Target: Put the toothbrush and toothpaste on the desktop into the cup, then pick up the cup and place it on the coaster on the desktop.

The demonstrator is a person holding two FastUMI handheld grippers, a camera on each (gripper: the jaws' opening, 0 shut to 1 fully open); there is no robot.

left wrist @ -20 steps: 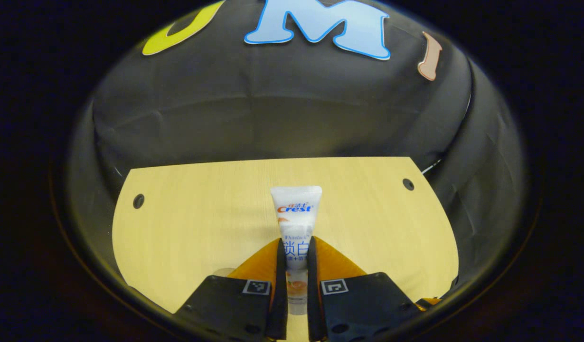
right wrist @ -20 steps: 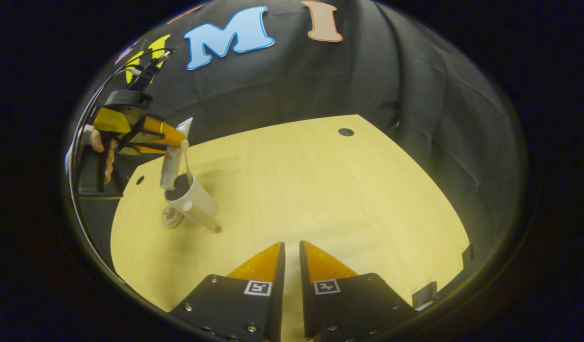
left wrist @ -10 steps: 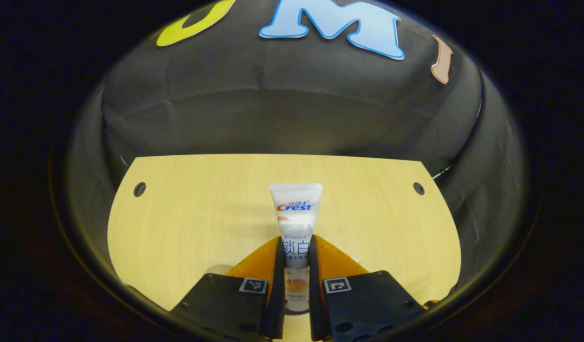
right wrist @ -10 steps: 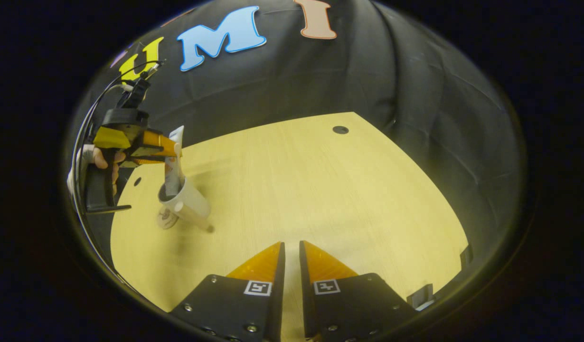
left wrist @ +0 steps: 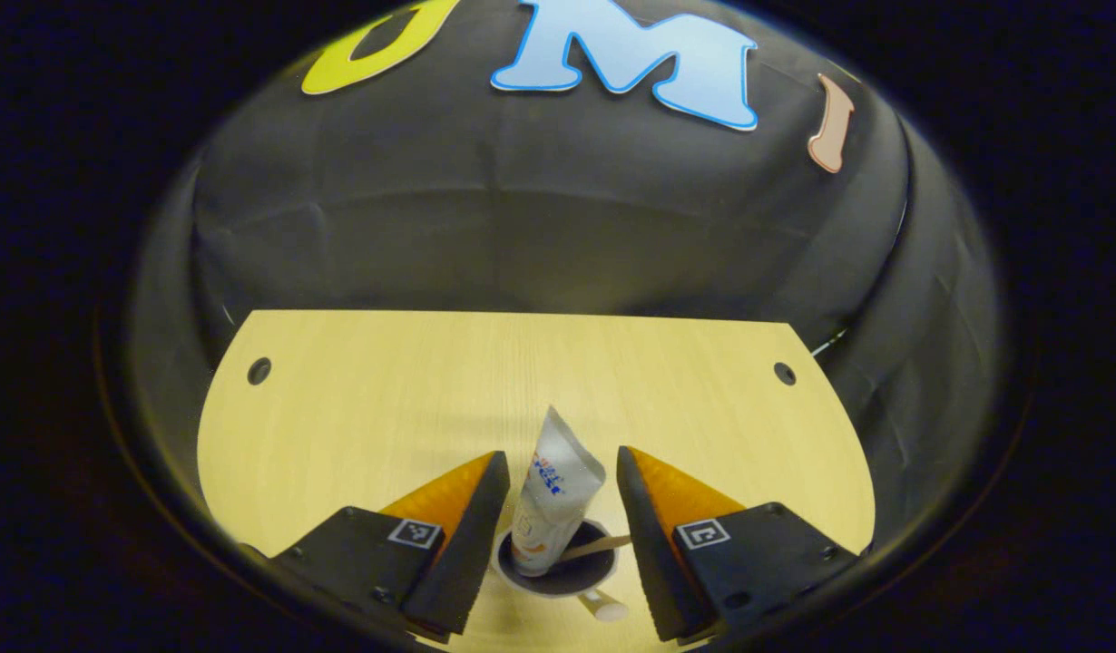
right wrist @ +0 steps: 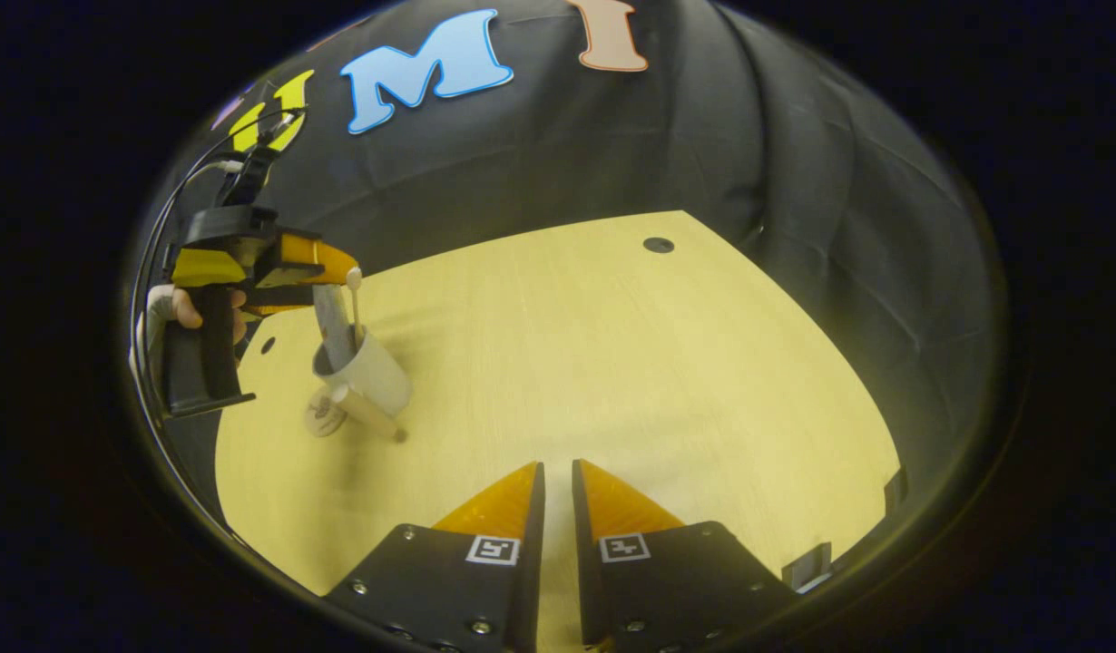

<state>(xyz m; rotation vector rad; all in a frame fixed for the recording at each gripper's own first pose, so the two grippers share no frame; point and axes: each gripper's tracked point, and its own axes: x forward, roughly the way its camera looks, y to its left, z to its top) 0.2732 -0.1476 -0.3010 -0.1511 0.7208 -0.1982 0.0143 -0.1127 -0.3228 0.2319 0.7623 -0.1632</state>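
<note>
Your left gripper hangs at the bottom centre of the left gripper view with its jaws wide apart, and the tube stands free between them, tilted, its lower end down inside the cup. The brush leans in the same cup, its handle lying across the dark mouth. In the right gripper view the cup sits at the left of the frame on the desk, directly under your left gripper, and the coaster lies just beside its base, toward the lower left; whether they touch is hard to tell. Your right gripper, at the bottom centre of that view, has its jaws nearly together on nothing, well apart from the cup. Count one cup, one tube, one brush, one coaster, two grippers. The cup looks light and stiff-walled, smooth enough to slip, and top-heavy now with two tall things leaning in it, so it will likely tip easily. Take it by the wall below the rim, or across the rim where neither tube nor brush leans, squeeze gently, and lift it level for the short move to the coaster.
</note>
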